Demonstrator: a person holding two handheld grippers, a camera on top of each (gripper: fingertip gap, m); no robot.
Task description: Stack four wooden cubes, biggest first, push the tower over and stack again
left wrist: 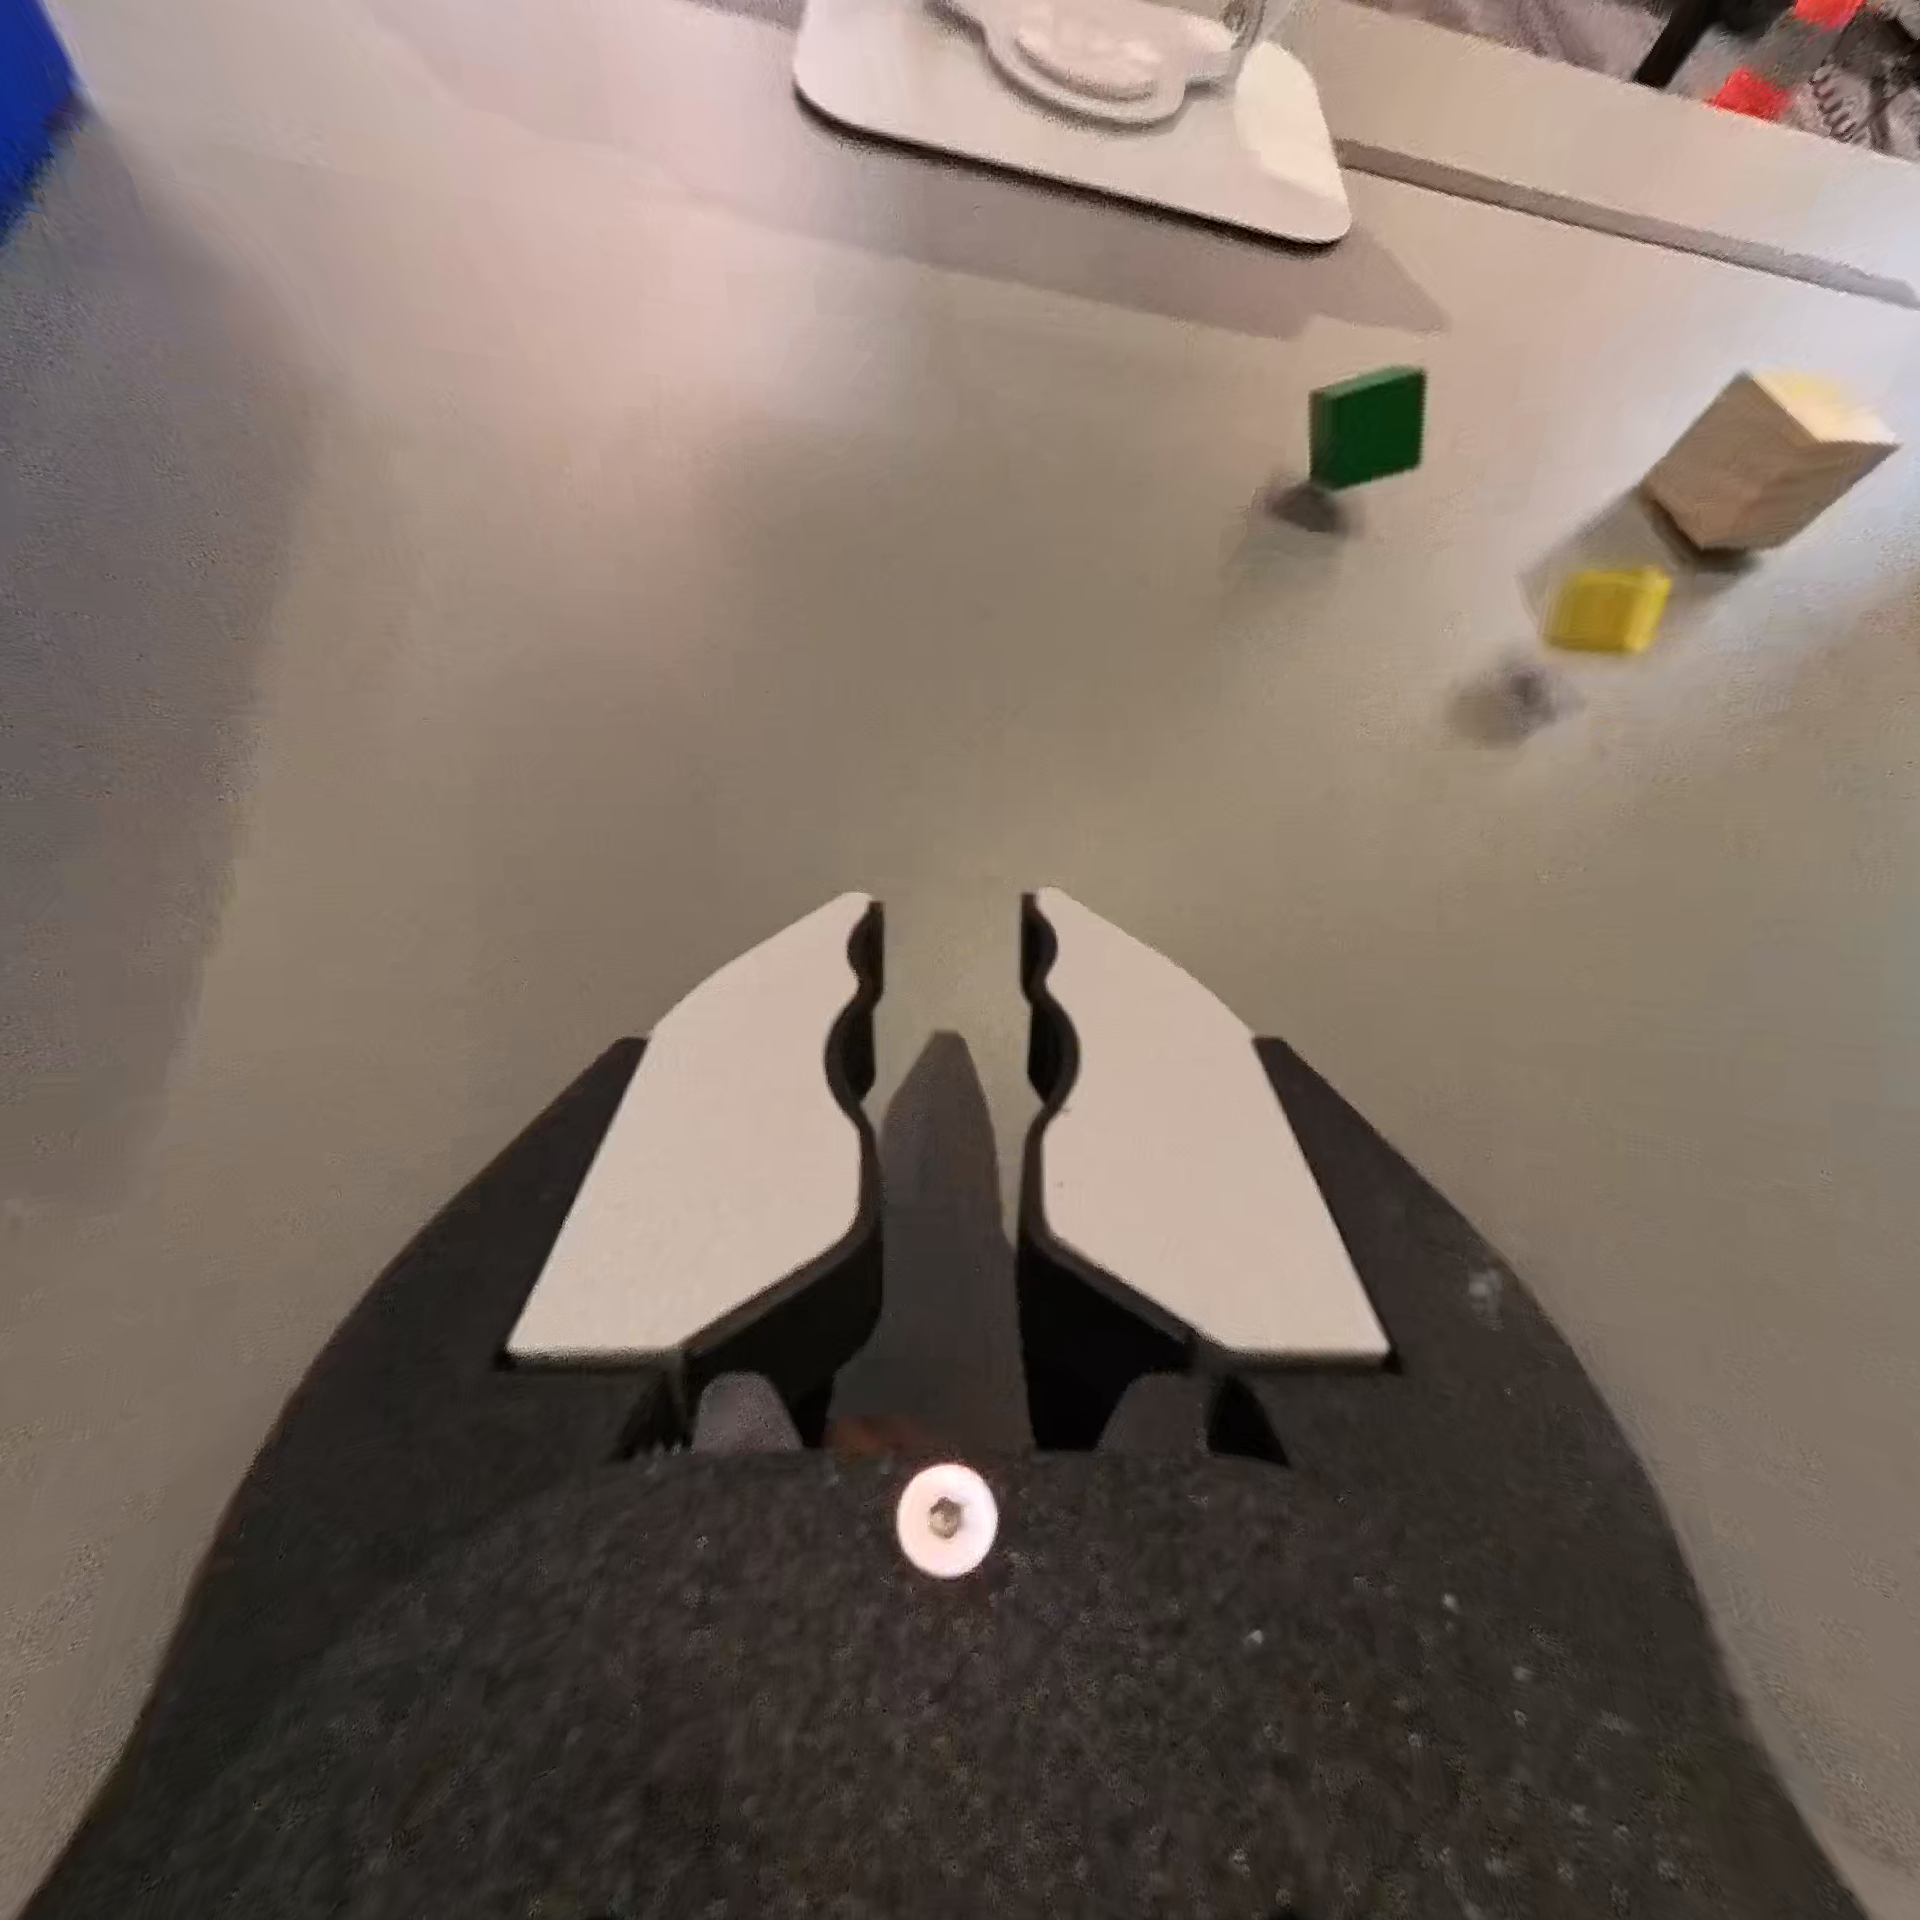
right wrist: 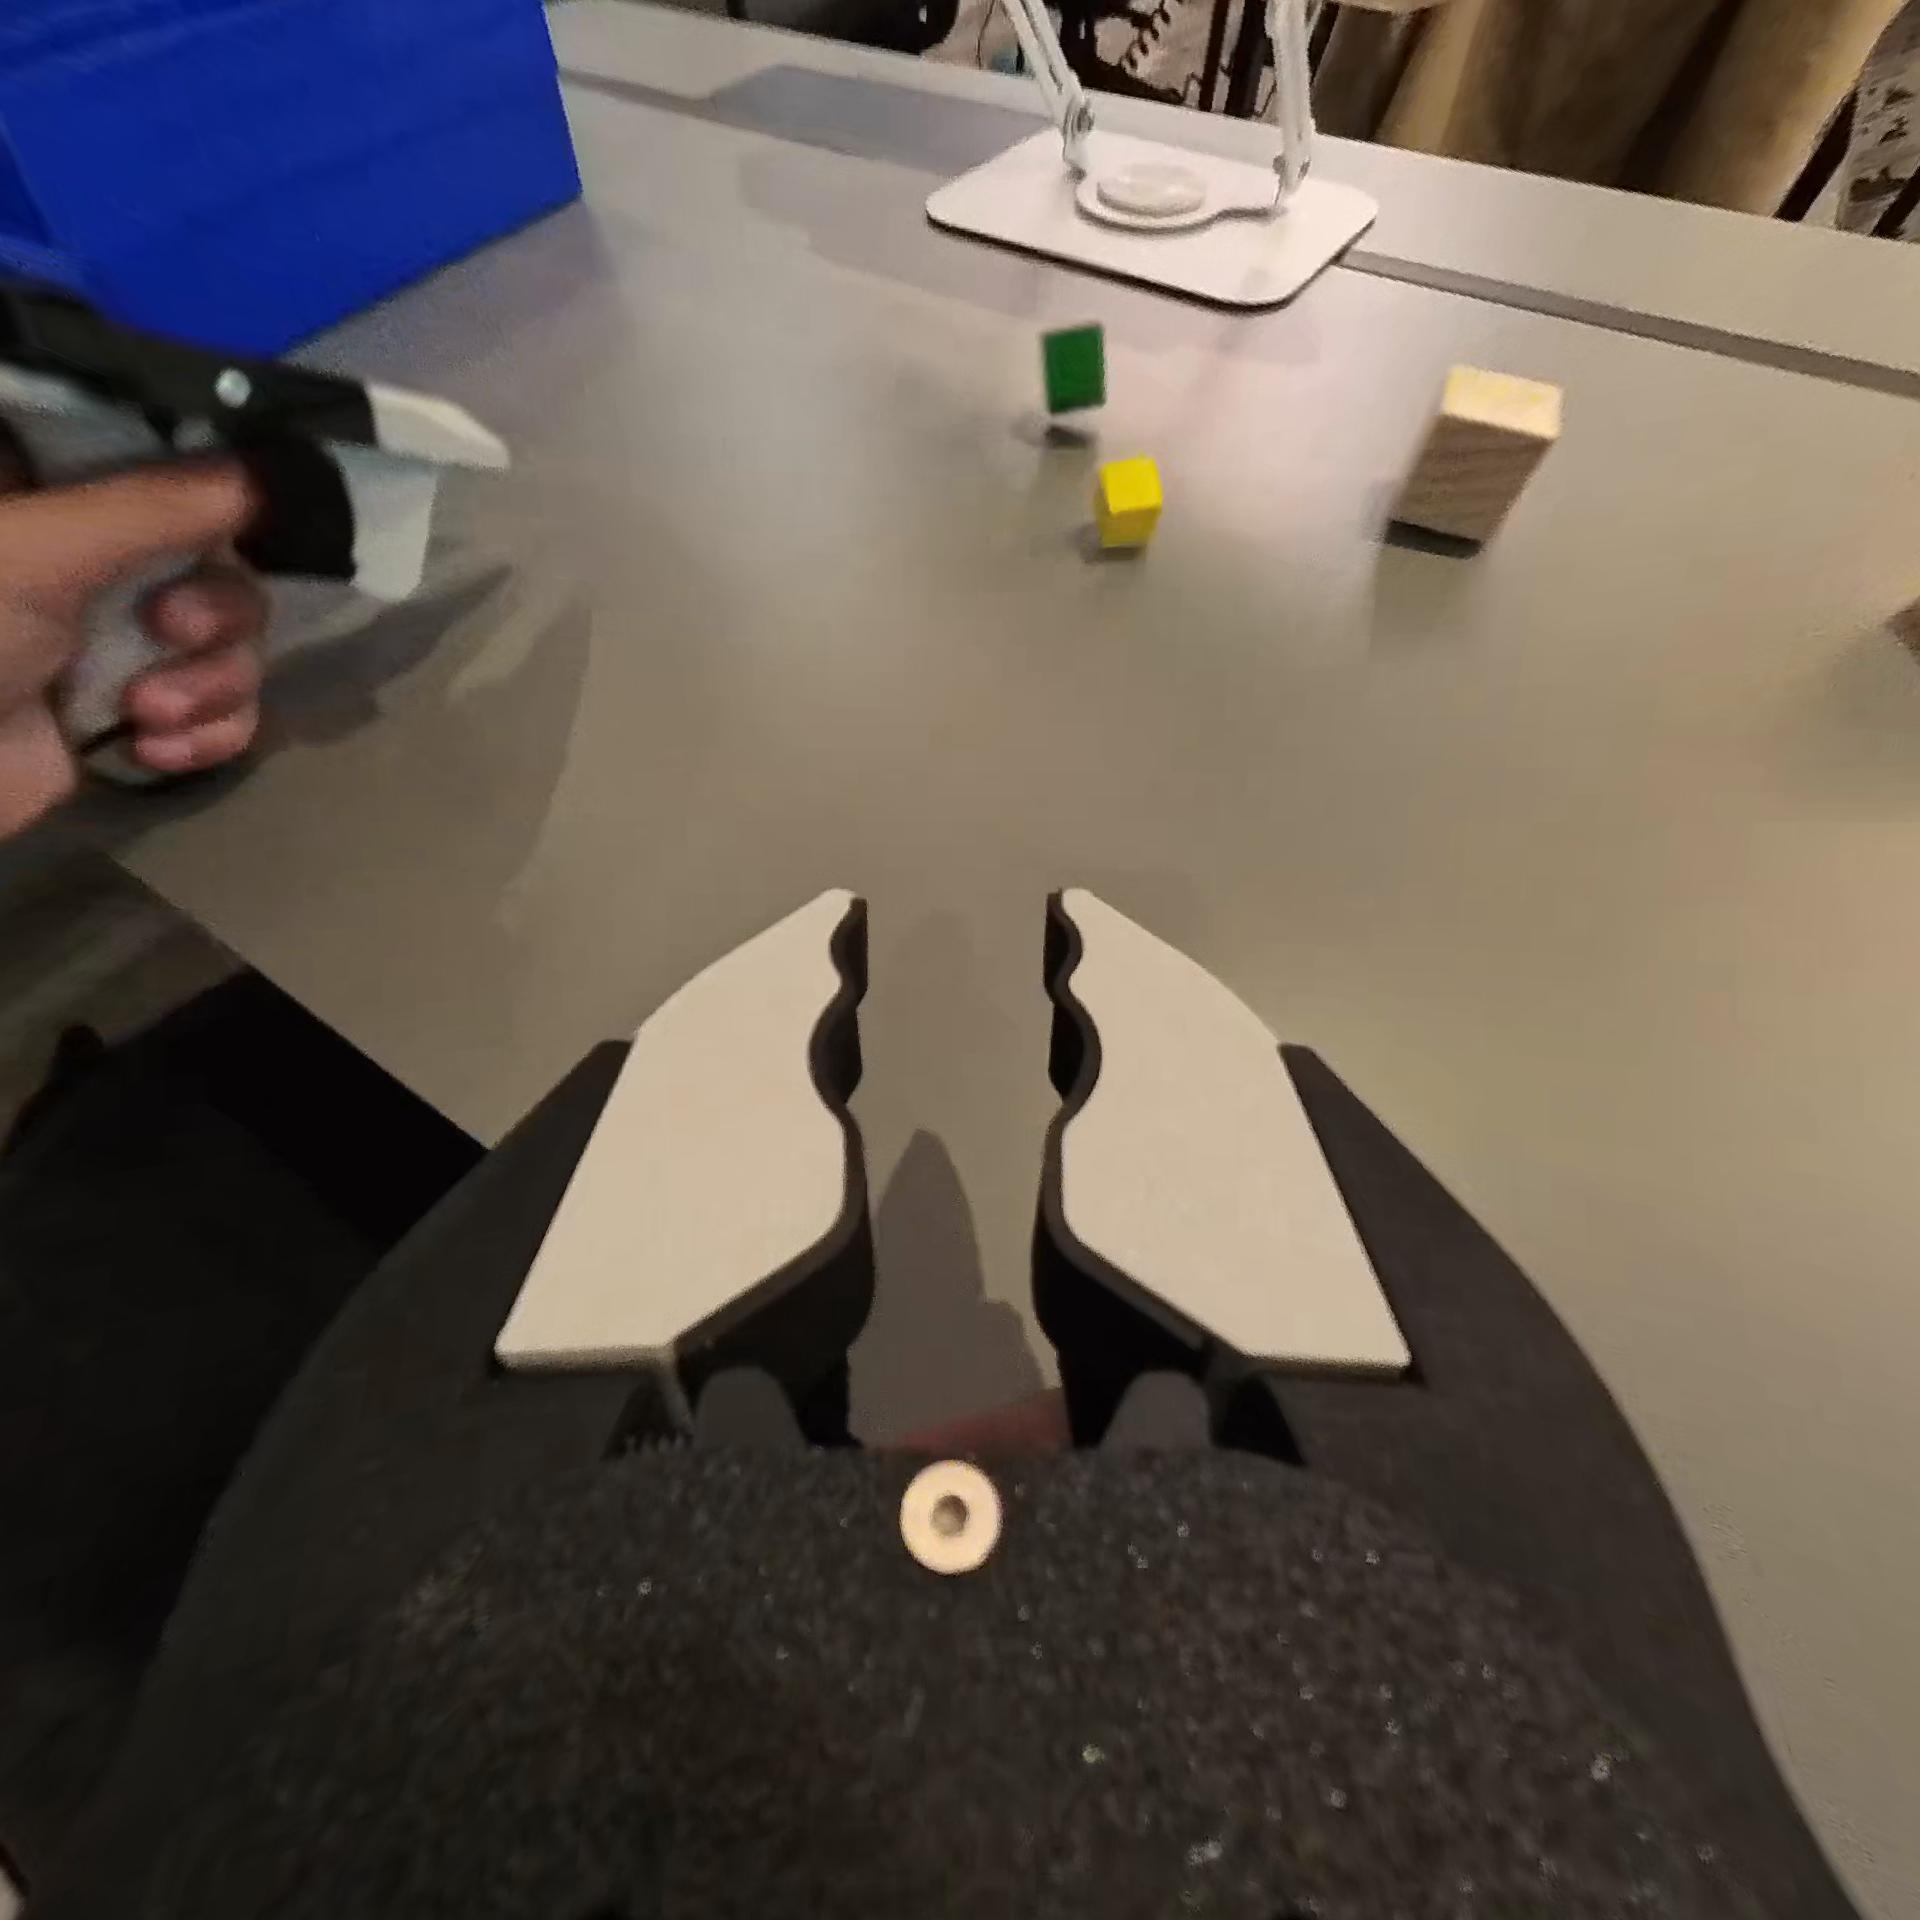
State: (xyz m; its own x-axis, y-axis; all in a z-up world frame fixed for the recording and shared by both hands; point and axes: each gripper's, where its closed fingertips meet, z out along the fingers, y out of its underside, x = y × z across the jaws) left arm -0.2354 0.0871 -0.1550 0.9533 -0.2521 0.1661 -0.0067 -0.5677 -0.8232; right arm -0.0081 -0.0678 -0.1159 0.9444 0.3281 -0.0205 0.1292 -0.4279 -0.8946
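Note:
A large plain wooden cube (left wrist: 1766,462) is tilted on an edge at the far right of the grey table (left wrist: 623,623). A green cube (left wrist: 1366,426) and a small yellow cube (left wrist: 1605,608) seem to be off the surface, with their shadows apart below them. The right wrist view shows the same wooden cube (right wrist: 1475,457), green cube (right wrist: 1073,367) and yellow cube (right wrist: 1127,502). A brownish piece (right wrist: 1910,629) is cut off at the right edge. My left gripper (left wrist: 951,904) and right gripper (right wrist: 954,904) are open, empty and well short of the cubes.
A white stand base (right wrist: 1153,218) sits at the back; it also shows in the left wrist view (left wrist: 1070,135). A blue bin (right wrist: 281,156) stands at the back left. A hand holds the left gripper (right wrist: 416,468) at the left. The table's near edge (right wrist: 312,1008) runs at lower left. Some 30 centimetres of space lies between my two pairs of fingers.

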